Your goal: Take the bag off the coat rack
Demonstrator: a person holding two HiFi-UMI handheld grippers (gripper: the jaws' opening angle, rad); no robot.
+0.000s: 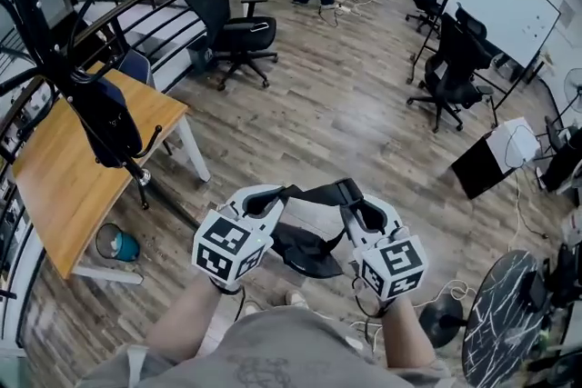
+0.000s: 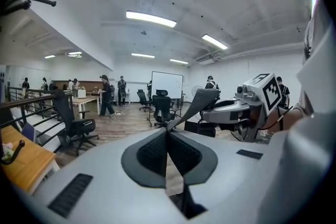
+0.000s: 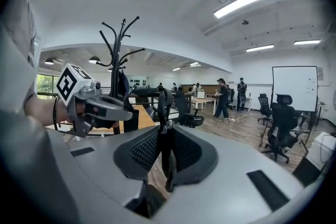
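— Where is the bag [image 1: 305,252]?
— Off the rack [image 1: 55,59] and well to its right. It hangs low in front of the person, between the two grippers.
— What holds it?
— Its strap [image 1: 314,193]. The left gripper [image 1: 273,201], the one nearer the rack, has its jaws pressed flat together on one end, and the strap runs up and away from the pads. The right gripper [image 1: 356,212], farther from the rack, pinches the other end, with a thicker fold of strap between its pads.
— And between them?
— The strap stretches across from one gripper to the other, and the bag's dark body sags below it.
— Anything on the rack itself?
— A dark item [image 1: 105,118] hangs from it, above the desk [image 1: 64,177] beside the rack. I cannot tell what it is.
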